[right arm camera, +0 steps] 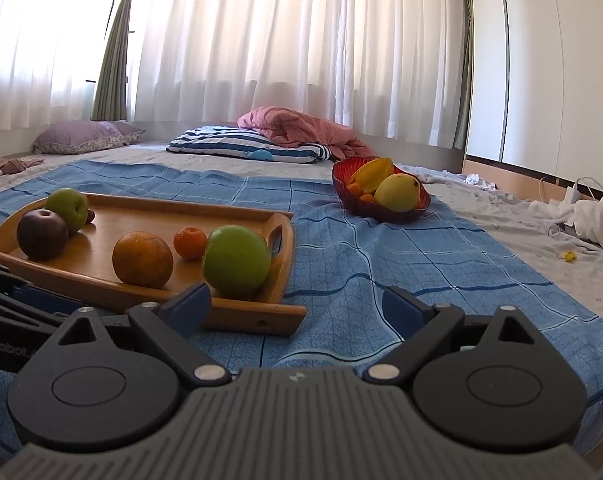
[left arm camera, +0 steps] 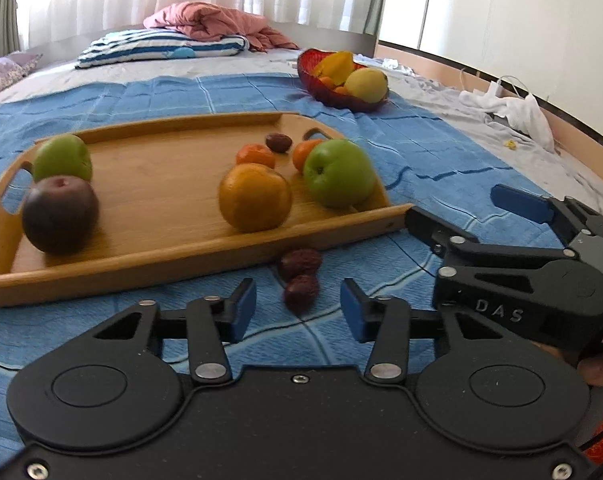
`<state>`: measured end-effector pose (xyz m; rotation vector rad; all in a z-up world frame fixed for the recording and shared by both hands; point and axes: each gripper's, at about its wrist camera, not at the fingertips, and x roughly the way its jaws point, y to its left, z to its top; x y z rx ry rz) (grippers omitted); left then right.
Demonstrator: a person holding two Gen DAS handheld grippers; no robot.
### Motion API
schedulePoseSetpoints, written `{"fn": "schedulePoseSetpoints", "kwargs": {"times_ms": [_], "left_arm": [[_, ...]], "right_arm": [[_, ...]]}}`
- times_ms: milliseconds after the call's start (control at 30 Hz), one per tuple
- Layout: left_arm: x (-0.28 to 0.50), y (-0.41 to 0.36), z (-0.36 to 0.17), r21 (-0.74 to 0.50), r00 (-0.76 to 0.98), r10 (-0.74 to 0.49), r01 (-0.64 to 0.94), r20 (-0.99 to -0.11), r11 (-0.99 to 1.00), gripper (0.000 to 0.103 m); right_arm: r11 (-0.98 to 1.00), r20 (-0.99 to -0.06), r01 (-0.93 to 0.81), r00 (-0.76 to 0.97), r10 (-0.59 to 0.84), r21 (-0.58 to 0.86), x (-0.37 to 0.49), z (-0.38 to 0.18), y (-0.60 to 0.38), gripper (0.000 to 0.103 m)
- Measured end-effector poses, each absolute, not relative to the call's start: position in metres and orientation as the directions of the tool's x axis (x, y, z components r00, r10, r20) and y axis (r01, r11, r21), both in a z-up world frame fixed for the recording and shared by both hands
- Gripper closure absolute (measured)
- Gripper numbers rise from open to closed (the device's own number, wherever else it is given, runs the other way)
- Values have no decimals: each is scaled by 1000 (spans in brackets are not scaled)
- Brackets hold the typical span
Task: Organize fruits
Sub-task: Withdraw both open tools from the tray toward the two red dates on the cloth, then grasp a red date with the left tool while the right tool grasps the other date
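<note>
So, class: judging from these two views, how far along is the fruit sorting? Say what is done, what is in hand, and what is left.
Done: a red bowl already holds several fruits. In hand: nothing is gripped yet; the left gripper is open around two dates lying on the blanket, and the right gripper is open and empty. Left: the apples, oranges and a date on the tray, plus those two dates.

Motion blur softens the two dates (left arm camera: 299, 276) just before the wooden tray (left arm camera: 181, 258), whose left corner the right-wrist picture's edge cuts off.
</note>
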<state>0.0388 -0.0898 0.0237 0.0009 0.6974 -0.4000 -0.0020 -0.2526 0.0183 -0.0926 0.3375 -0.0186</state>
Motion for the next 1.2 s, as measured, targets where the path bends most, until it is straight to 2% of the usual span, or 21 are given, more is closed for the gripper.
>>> {"fn": "schedulePoseSetpoints", "kwargs": {"times_ms": [100, 200, 367, 433, 567, 767, 933, 1200], "left_arm": [[39, -93, 21, -147, 678, -373, 367, -633, 919, 78], [39, -94, 21, -139, 681, -364, 363, -636, 921, 88], [39, -88, 24, -128, 691, -352, 355, -632, 926, 88], [39, -85, 25, -118, 699, -341, 348, -629, 930, 92], [39, -79, 27, -88, 716, -310, 329, -626, 940, 92], [39, -80, 25, -115, 703, -340, 347, -625, 931, 91], [38, -91, 23, -94, 709, -356, 381, -609, 920, 75], [41, -101, 14, -39, 713, -329, 390, -619, 920, 78]], "right_arm": [[996, -344, -3, 939, -28, -90, -3, 15, -253, 9], [997, -360, -15, 933, -12, -73, -3, 13, -252, 12], [997, -382, -51, 924, 26, -56, -2, 8, -246, 17], [996, -385, -67, 922, 39, -59, -1, 7, -241, 17], [994, -390, -94, 919, 63, -60, 0, 5, -233, 19], [993, -395, -96, 917, 63, -66, 0, 5, -230, 20], [998, -403, -54, 915, 32, -44, -1, 8, -244, 20], [999, -414, -42, 910, 28, -25, -2, 8, -252, 22]]}}
